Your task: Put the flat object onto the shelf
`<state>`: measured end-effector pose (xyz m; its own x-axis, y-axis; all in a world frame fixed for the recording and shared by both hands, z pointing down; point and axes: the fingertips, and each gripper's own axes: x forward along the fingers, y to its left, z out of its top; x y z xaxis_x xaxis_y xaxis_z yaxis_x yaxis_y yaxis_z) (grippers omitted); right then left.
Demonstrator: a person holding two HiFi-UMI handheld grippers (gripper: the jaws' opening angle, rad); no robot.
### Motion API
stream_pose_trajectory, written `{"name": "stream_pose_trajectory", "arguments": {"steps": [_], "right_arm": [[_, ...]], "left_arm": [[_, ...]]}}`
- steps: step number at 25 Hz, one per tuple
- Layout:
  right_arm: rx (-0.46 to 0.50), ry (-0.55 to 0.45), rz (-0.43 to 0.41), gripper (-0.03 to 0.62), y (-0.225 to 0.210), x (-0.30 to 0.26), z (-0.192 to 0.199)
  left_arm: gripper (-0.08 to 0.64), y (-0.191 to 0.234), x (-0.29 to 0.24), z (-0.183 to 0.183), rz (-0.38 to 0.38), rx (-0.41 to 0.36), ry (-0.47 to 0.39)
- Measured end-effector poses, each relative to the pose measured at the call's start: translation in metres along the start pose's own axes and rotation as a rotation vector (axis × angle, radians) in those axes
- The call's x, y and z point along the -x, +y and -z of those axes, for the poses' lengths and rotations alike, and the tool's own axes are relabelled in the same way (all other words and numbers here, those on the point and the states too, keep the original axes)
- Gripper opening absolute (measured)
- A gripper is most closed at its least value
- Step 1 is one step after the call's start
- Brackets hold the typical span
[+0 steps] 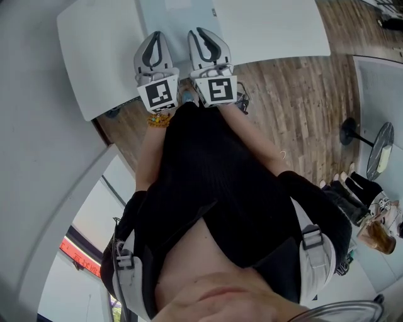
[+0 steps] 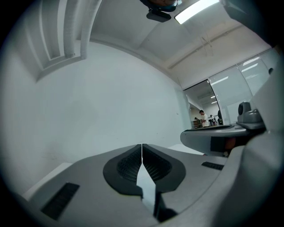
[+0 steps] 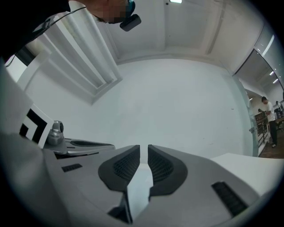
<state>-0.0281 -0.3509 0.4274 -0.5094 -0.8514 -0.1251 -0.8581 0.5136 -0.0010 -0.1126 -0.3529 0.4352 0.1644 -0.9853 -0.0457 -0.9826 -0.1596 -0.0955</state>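
My left gripper [image 2: 142,147] is closed on nothing. My right gripper [image 3: 143,148] is barely apart and empty. Recommendation: open both wide, approach the white table [image 1: 94,56] level.

A wooden plank floor [image 1: 296,107] fills the right side of the head view. On it stands a small round table [image 1: 380,151] on a black disc foot, with a pair of dark shoes [image 1: 362,185] just beside it and a brown bag [image 1: 381,238] nearer the lower edge. A red strip [image 1: 79,255] shows at lower left. The wearer's black top [image 1: 214,188] fills the centre. In the left gripper view a plain white wall [image 2: 102,102] rises to a slatted white panel [image 2: 57,31], a long ceiling light [image 2: 195,9] glows above, and beyond glass partitions [image 2: 239,88] small figures [image 2: 202,117] stand far off.
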Motion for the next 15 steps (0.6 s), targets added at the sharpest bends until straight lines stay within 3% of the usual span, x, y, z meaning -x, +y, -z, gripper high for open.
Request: {"name": "stream_pose_trajectory", "arguments": {"steps": [15], "right_arm": [[0.062, 0.046, -0.036, 0.032, 0.026, -0.004, 0.017]], "left_arm": [[0.014, 0.011, 0.019, 0.007, -0.049, -0.018, -0.004]]}}
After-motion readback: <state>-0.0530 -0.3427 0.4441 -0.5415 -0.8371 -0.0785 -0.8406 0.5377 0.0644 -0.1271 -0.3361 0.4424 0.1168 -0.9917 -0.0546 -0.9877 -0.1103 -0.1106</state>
